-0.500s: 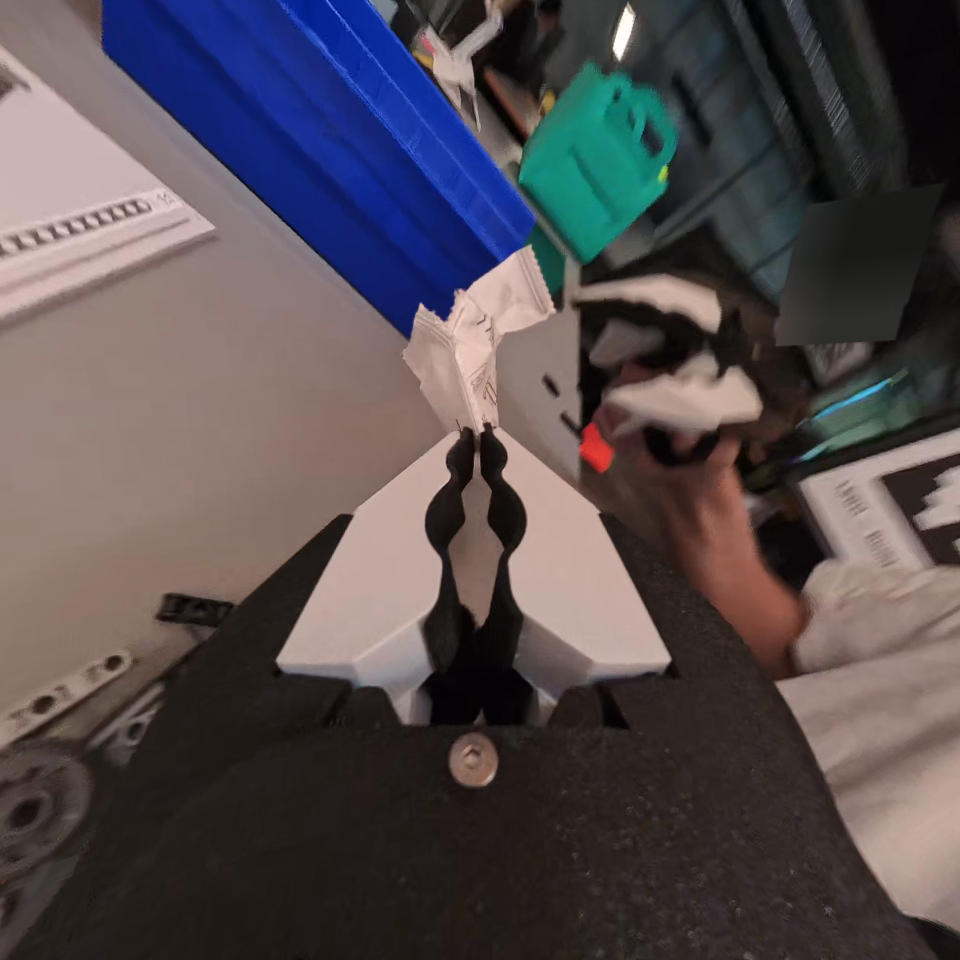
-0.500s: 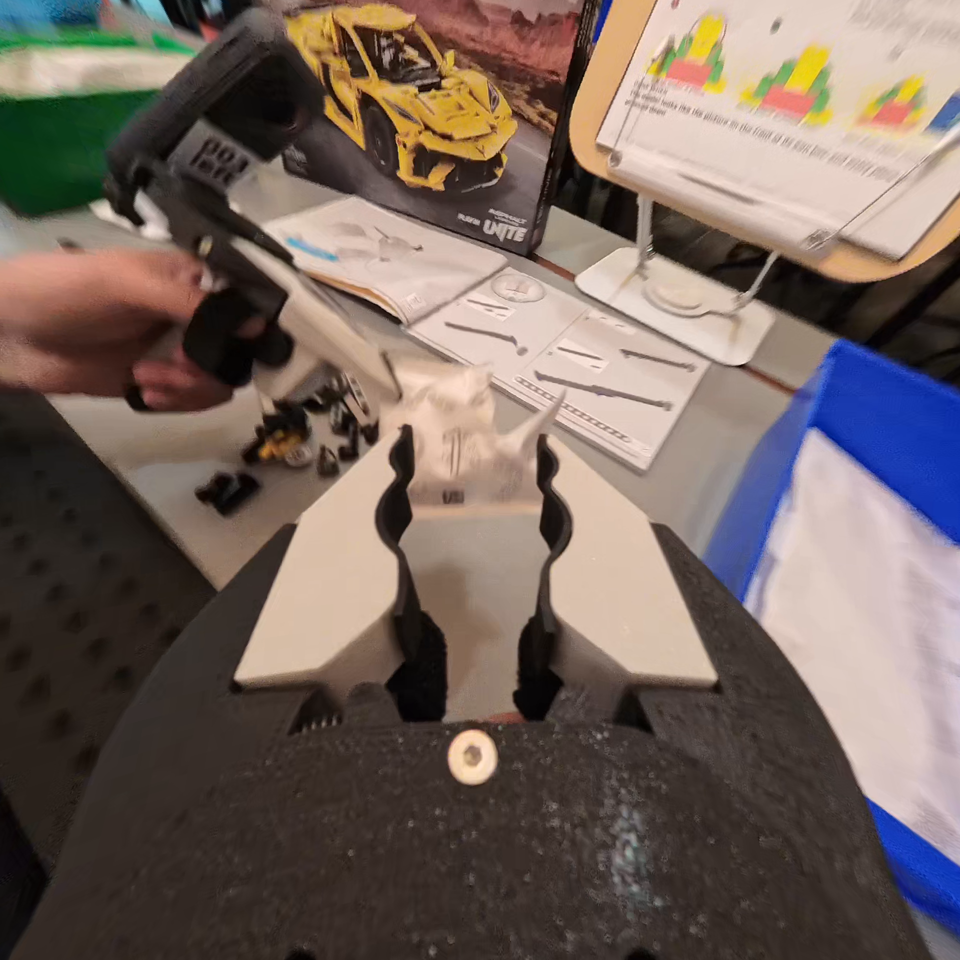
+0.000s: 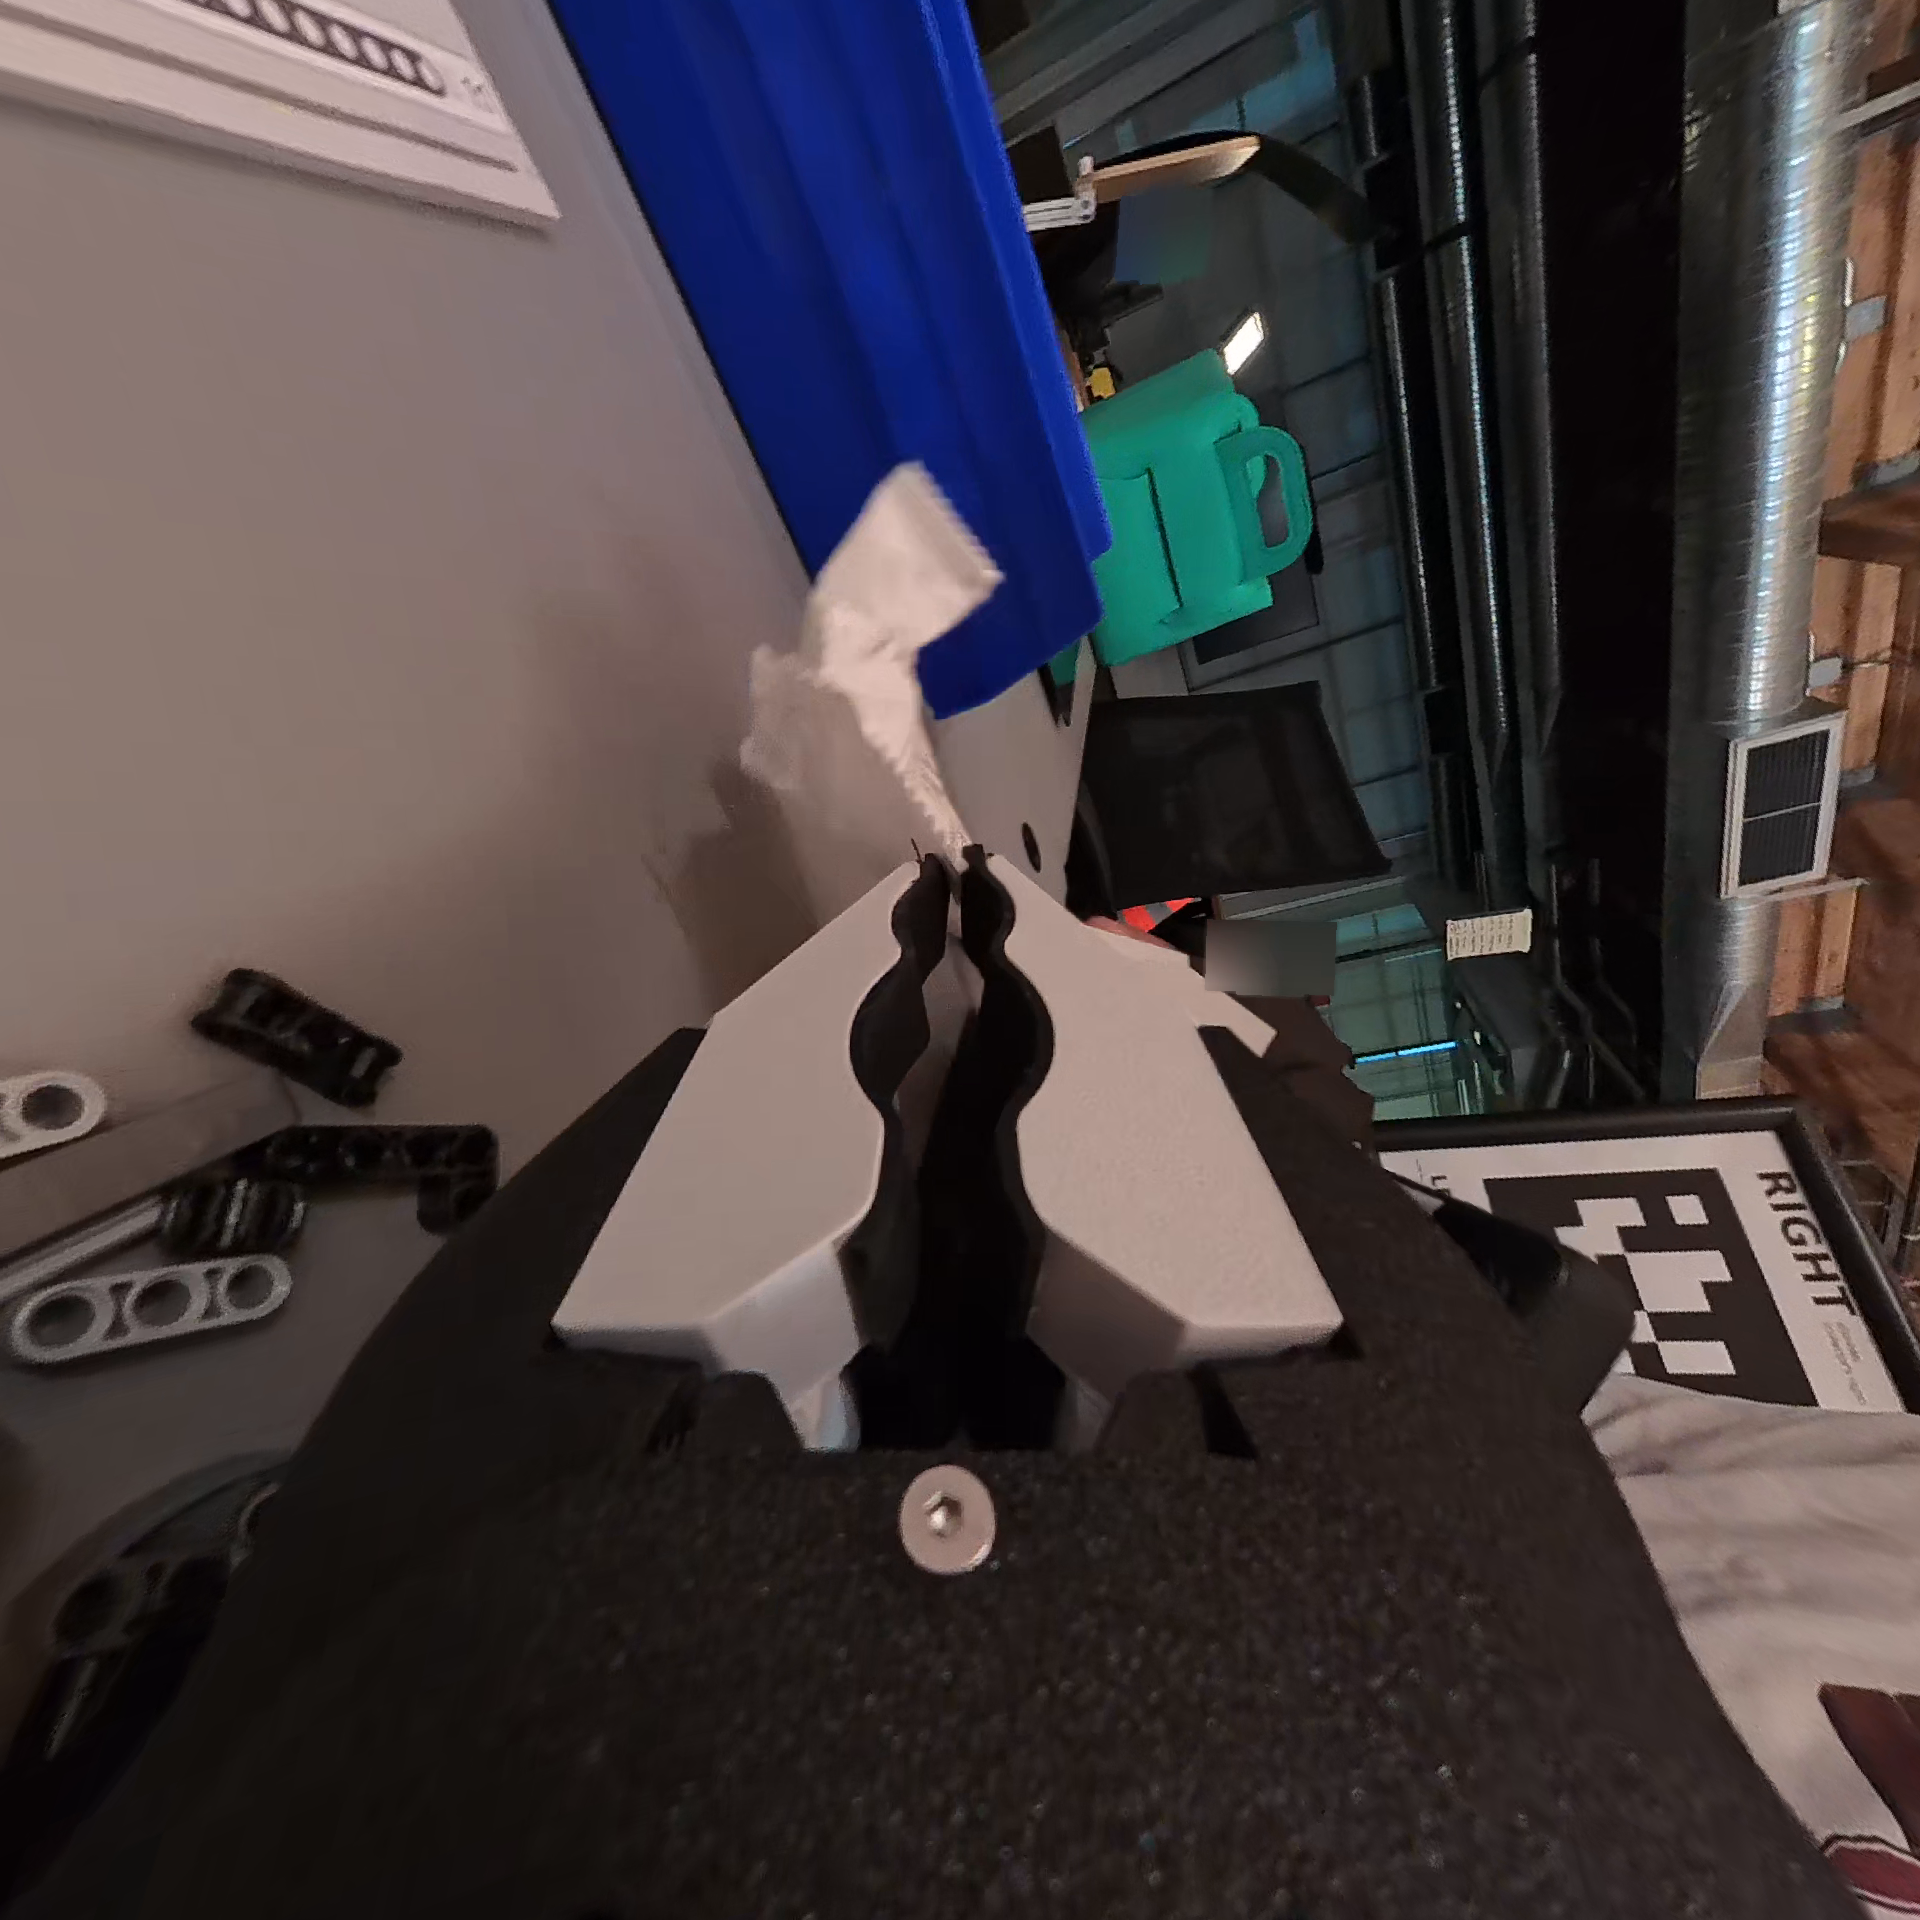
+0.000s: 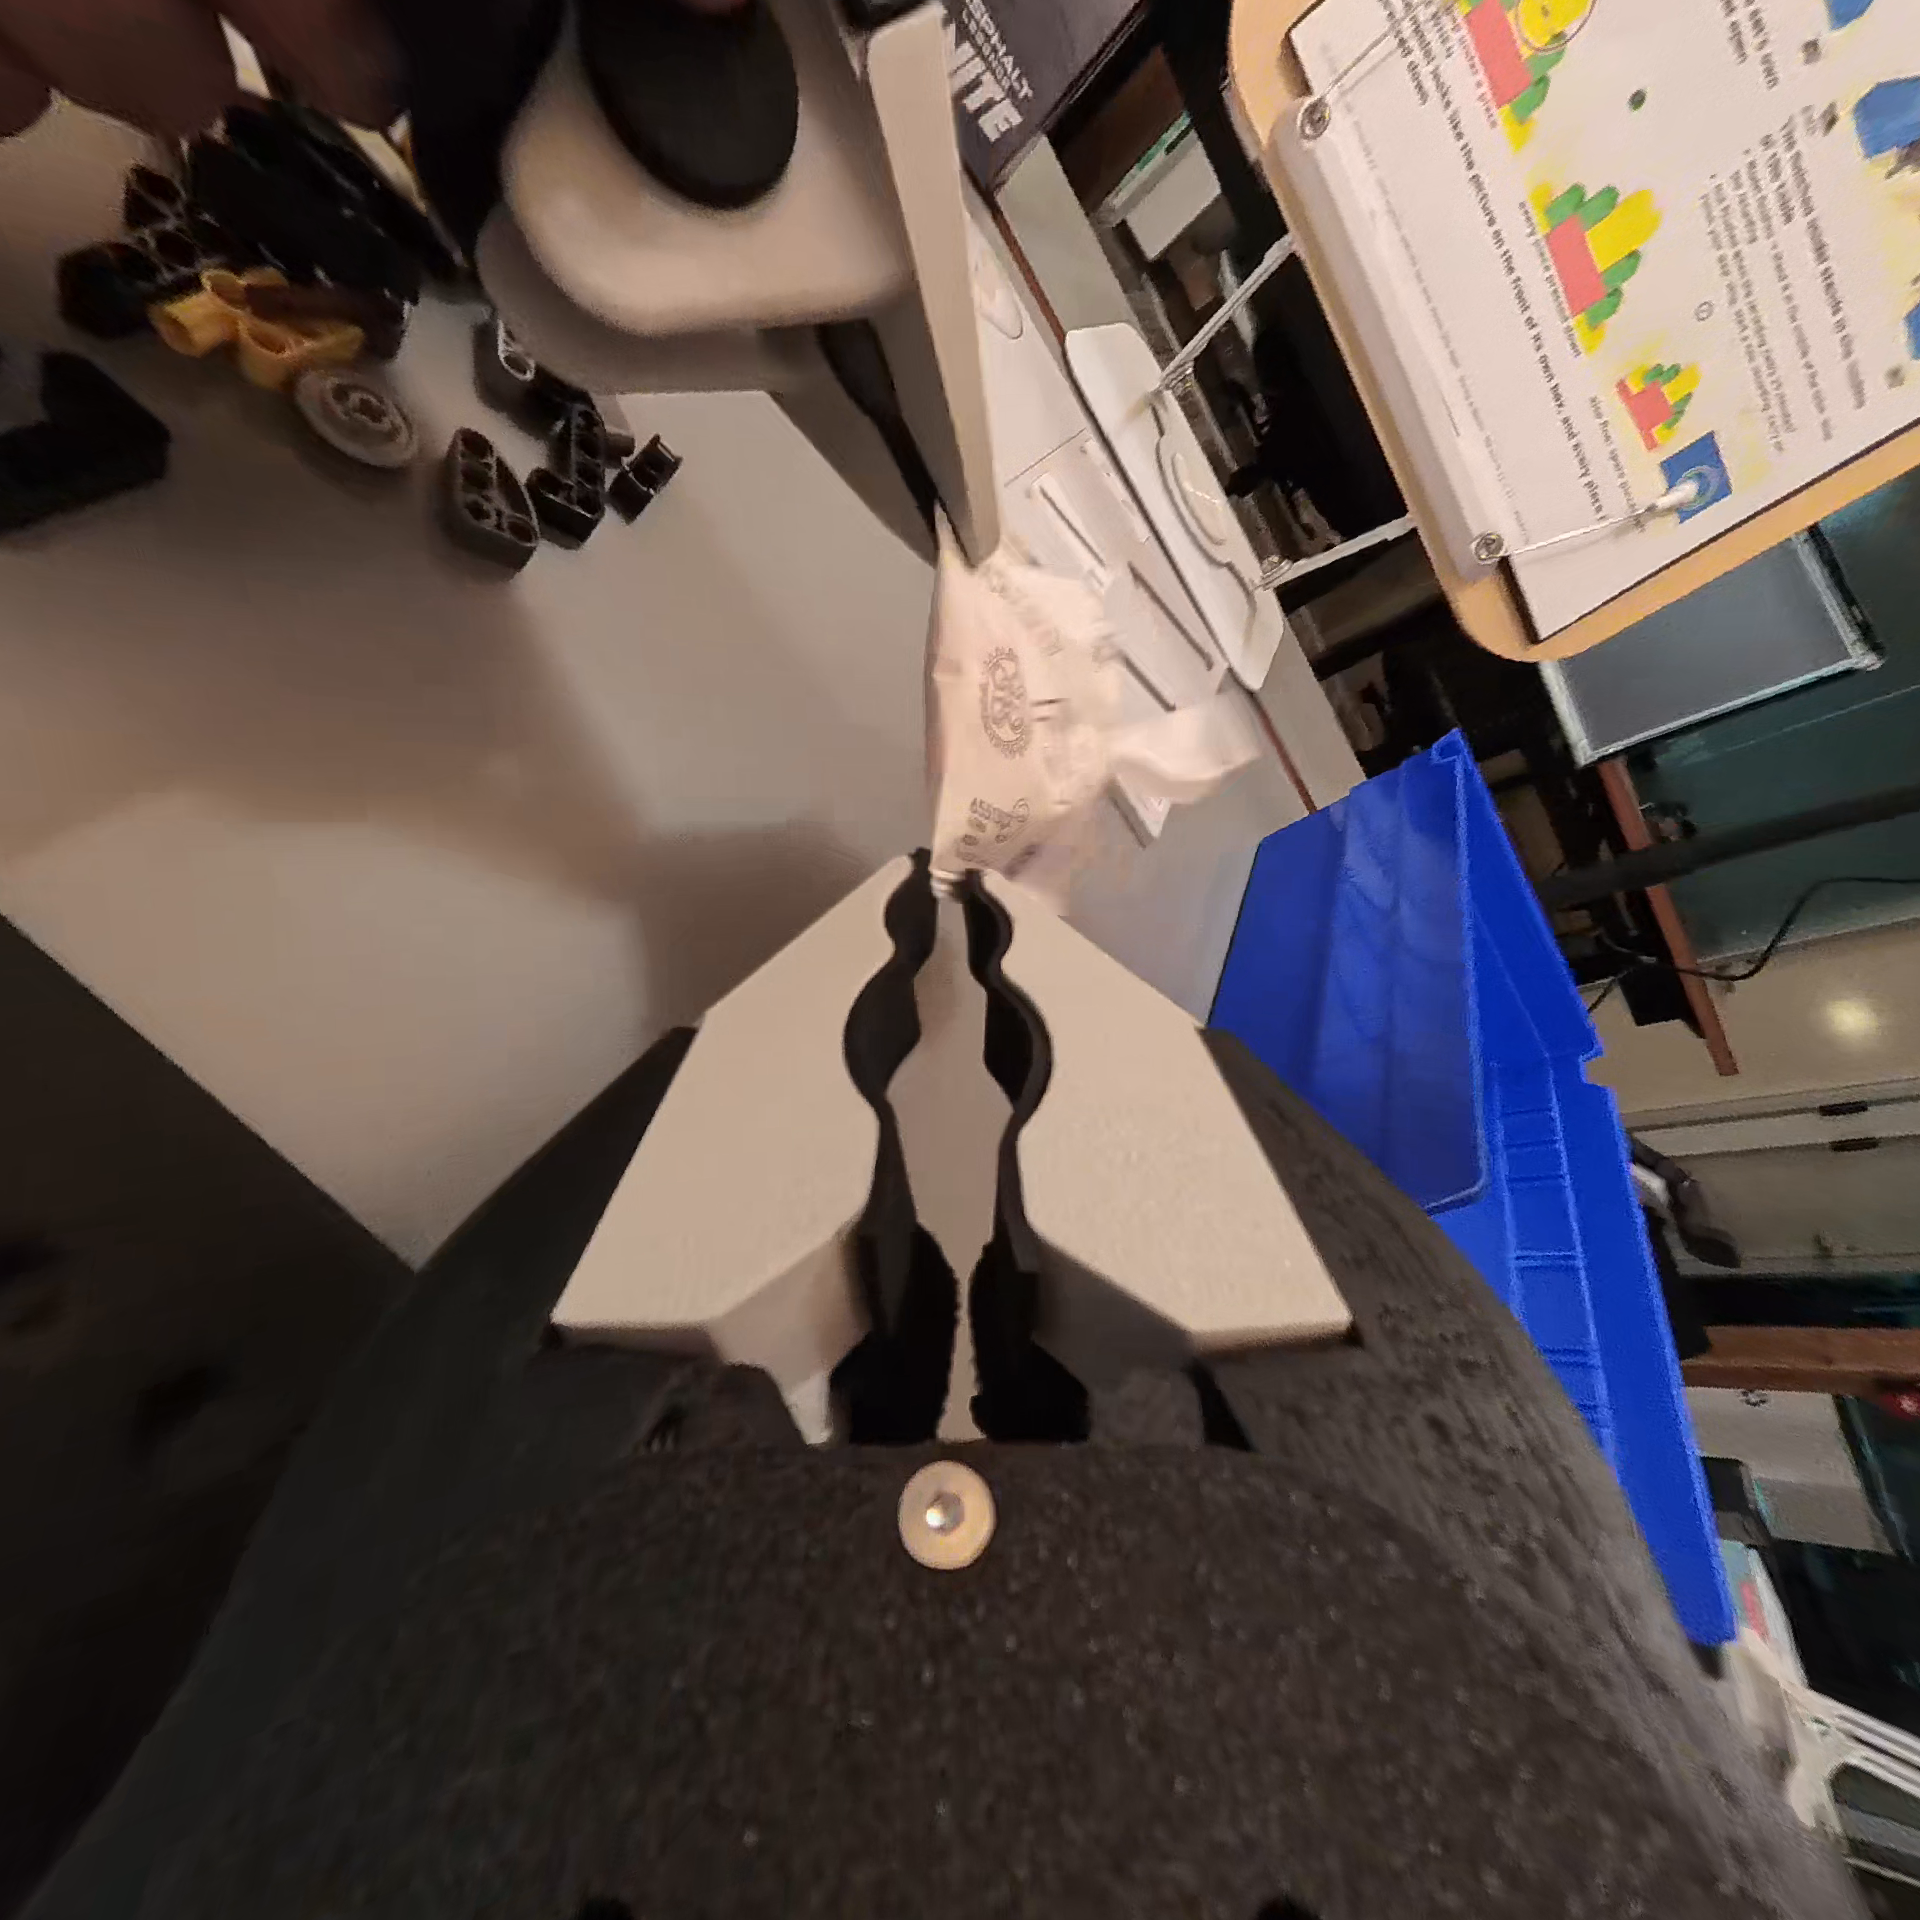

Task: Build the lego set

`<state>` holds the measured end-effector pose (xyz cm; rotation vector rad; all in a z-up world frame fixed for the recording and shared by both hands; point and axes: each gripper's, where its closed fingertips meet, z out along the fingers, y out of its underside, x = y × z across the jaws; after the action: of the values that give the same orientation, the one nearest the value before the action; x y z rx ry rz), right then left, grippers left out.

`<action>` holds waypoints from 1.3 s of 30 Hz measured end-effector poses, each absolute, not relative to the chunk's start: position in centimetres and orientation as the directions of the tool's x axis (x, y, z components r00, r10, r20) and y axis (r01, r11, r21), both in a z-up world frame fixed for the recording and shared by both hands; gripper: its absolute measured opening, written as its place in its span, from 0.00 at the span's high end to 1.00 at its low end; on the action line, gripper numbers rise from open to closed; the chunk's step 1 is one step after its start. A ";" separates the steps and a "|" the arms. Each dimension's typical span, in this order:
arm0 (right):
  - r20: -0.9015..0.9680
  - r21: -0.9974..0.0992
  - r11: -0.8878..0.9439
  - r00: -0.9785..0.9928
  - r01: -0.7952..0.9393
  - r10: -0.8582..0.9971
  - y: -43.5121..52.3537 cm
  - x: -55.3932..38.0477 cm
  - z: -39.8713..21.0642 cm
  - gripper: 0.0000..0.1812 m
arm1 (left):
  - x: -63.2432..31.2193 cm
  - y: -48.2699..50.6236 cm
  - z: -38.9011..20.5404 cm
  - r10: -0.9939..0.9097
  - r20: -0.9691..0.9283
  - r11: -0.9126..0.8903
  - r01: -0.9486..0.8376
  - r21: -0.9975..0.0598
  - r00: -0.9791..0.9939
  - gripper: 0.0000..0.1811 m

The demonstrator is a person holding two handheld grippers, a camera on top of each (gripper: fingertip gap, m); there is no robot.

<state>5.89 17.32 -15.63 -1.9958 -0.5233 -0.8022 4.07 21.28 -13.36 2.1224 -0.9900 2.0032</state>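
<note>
Grey tabletop [image 4: 312, 790] fills most of both wrist views, with a blue bin [image 4: 1455, 1091] at its edge and a clipboard of coloured building steps [image 4: 1621, 312] propped on a stand behind it. Both tongs pinch the same small white paper bag [image 4: 997, 727]: the right tongs [image 4: 943, 881] are pressed together on its lower corner, and the left tongs [image 3: 951, 862] are pressed together on the opposite end, so the bag hangs in the air between them, above the tabletop and just beside the bin. Loose parts lie well apart from it: black and grey beams [image 3: 145, 1309] in the left wrist view, and a small yellow and black assembly with a wheel [image 4: 270, 332] in the right. The step in hand looks like tearing the bag open to free its pieces. To do it well, I would keep both grips right at the paper's edge, pull the tongs apart with a slight twist rather than straight, and hold the bag low over bare tabletop so nothing bounces into the bin or off the edge; whether any parts are inside cannot be told from here
</note>
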 end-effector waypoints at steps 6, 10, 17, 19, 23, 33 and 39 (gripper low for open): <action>0.753 -0.497 -0.529 0.645 0.688 0.132 16.4 6.0 -16.4 1.00 | 3.9 20.7 -15.8 -0.471 0.882 -0.752 -0.532 -0.389 0.021 0.98; 0.729 -0.491 -0.540 0.662 0.684 0.174 15.8 6.2 -16.7 1.00 | 3.4 19.9 -16.3 -0.573 0.820 -0.661 -0.585 -0.470 -0.012 0.96; 0.680 -0.448 -0.586 0.683 0.675 0.267 15.1 8.1 -16.3 1.00 | 2.2 20.6 -15.3 -0.880 0.432 -0.236 -0.607 -0.759 -0.199 0.83; 0.666 -0.436 -0.593 0.686 0.677 0.293 15.1 8.5 -16.1 1.00 | 2.1 20.6 -15.3 -0.928 0.239 -0.022 -0.598 -0.801 -0.286 0.83; 0.676 -0.393 -0.605 0.664 0.693 0.321 15.1 9.1 -15.9 1.00 | 3.0 22.5 -16.0 -0.914 -0.190 0.372 -0.554 -0.745 -0.358 0.82; 0.600 -0.405 -0.622 0.708 0.670 0.372 14.8 9.5 -15.1 1.00 | 3.2 24.5 -20.2 -0.909 -0.051 0.348 -0.686 -0.639 -0.414 0.83; 0.476 -0.459 -0.641 0.779 0.615 0.408 15.2 9.9 -14.3 1.00 | 4.4 26.6 -19.7 -0.933 -0.015 0.278 -0.691 -0.667 -0.360 0.74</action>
<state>9.92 15.23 -14.33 -2.3493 -0.7582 -0.4401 4.43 26.62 -19.70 1.9143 -2.8092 1.0580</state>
